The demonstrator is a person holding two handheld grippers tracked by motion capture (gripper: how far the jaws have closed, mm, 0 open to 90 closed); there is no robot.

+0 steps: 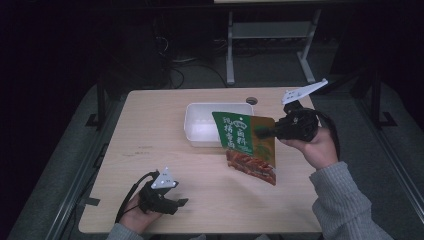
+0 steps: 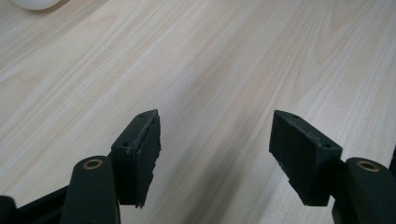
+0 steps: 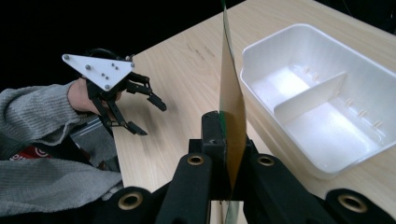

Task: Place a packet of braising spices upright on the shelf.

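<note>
Worktop (image 1: 150, 150): pale wood-grain laminate, smooth, matt with a faint sheen.
Tray (image 1: 195, 131), far centre: white plastic, smooth, slightly glossy, moulded divider inside.
Snack packet (image 1: 247, 145): thin printed plastic film, glossy face, plain tan back.
Left hand-held gripper (image 1: 176, 202) and right hand-held gripper (image 1: 265, 131): matt black plastic, rough-edged pads, brass-coloured pivot bushings; plate on top pale grey, smooth.
Sleeve (image 1: 345, 205), near right: grey ribbed knit cloth.

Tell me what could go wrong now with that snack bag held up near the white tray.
1. The right gripper pinches the snack bag only at its edge, so the bag might slip or swing.
2. The bag hangs partly over the white tray, so its lower end could catch the rim and nudge the tray.
3. The left gripper rests open near the table's front edge, too far away to steady anything.
</note>
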